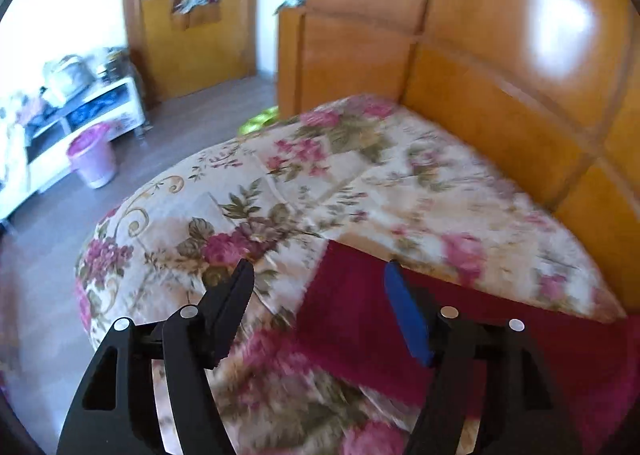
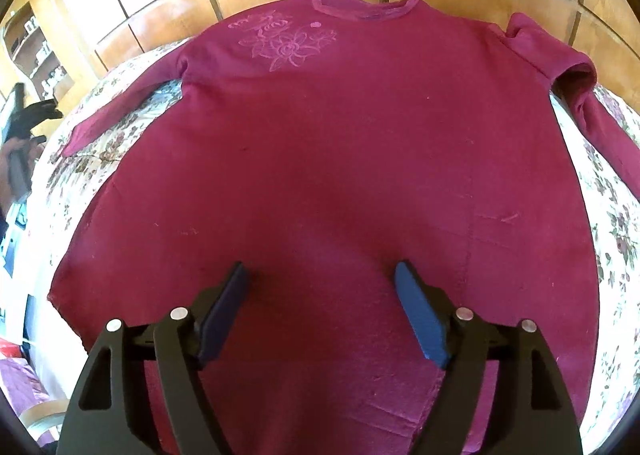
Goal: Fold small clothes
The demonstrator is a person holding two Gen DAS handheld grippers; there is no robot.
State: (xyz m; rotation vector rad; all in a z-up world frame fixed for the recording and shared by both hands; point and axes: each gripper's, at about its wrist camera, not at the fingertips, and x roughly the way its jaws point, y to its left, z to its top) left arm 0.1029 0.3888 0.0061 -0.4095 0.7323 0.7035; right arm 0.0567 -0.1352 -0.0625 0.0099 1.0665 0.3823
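Spreading the maroon long-sleeved top (image 2: 328, 159) flat, collar at 12 o'clock, readied it for folding; your right gripper (image 2: 322, 311) and left gripper (image 1: 320, 307) were spread, empty.

Open left gripper (image 1: 318, 269) hovers above a dark red garment (image 1: 360, 319) on a floral bedspread (image 1: 304, 191) beside a wooden headboard (image 1: 500, 67).

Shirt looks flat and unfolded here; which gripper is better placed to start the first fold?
Probably the left gripper: open, empty, beside the maroon shirt edge on the floral bedspread. The right gripper, also open, hangs over the shirt's middle, away from sleeve or edge.
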